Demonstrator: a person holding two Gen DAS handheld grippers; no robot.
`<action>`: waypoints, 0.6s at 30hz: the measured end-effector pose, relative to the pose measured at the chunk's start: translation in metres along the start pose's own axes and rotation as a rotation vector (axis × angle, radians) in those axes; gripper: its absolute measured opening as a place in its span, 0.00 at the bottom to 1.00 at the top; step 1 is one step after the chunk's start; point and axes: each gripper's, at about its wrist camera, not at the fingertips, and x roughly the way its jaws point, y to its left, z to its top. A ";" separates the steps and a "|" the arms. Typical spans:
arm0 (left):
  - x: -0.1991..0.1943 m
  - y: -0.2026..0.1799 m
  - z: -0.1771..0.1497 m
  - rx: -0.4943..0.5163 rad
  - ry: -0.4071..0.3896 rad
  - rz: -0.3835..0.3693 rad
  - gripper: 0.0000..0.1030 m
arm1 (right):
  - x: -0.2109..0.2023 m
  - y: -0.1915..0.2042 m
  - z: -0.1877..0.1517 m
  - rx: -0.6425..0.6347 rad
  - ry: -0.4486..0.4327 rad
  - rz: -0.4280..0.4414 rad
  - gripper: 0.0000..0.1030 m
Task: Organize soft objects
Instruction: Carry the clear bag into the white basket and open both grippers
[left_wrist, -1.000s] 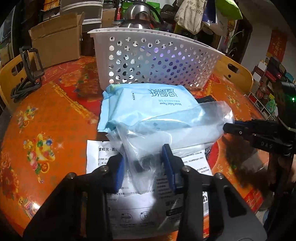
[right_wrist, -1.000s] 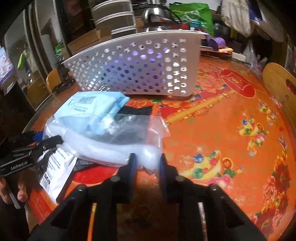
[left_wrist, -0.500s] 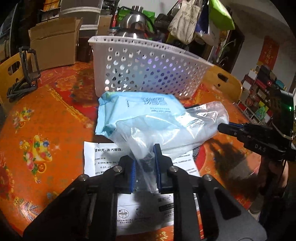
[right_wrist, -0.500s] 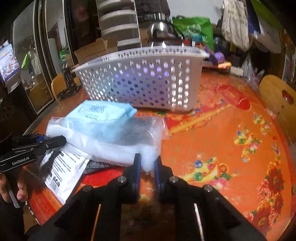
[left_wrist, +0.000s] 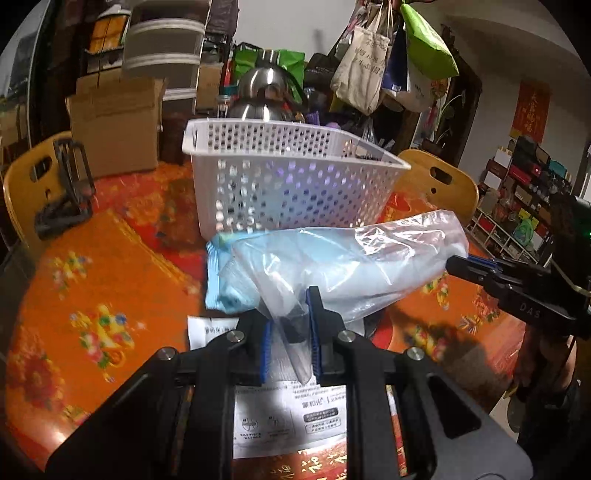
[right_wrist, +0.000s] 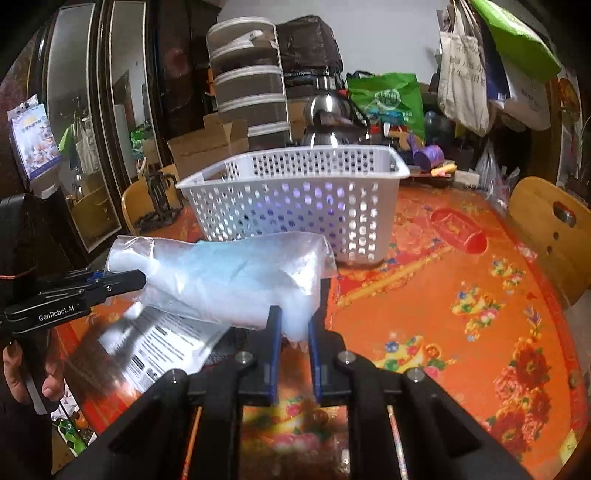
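A clear plastic bag (left_wrist: 351, 266) of soft white stuff hangs above the orange table, stretched between both grippers. My left gripper (left_wrist: 288, 314) is shut on one bunched end. My right gripper (right_wrist: 293, 321) is shut on the other end of the bag (right_wrist: 229, 280). Each view also shows the other one: the right gripper (left_wrist: 454, 264) and the left gripper (right_wrist: 136, 278). Partly behind the bag, a light blue wipes pack (left_wrist: 221, 280) lies on the table. Beyond it stands a white perforated basket (left_wrist: 288, 184) (right_wrist: 295, 199).
A white printed packet (left_wrist: 288, 410) (right_wrist: 159, 343) lies on the table under the bag. Wooden chair backs (left_wrist: 22, 192) (right_wrist: 550, 229) stand at the table's edges, the left one with a black stand (left_wrist: 66, 195). Cardboard boxes (left_wrist: 114, 125) and a steel kettle (right_wrist: 328, 122) sit behind.
The left gripper's jaws closed on the bag's end. Both grippers then rose, lifting the bag off the blue pack and the packet.
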 end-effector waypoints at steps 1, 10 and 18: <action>-0.002 -0.001 0.003 0.004 -0.006 0.003 0.14 | -0.003 0.001 0.002 -0.001 -0.006 -0.002 0.11; -0.015 -0.013 0.076 0.048 -0.054 0.047 0.14 | -0.013 0.000 0.052 -0.002 -0.038 -0.010 0.11; 0.008 -0.008 0.184 0.036 -0.062 0.084 0.14 | 0.001 -0.013 0.151 -0.003 -0.070 -0.048 0.11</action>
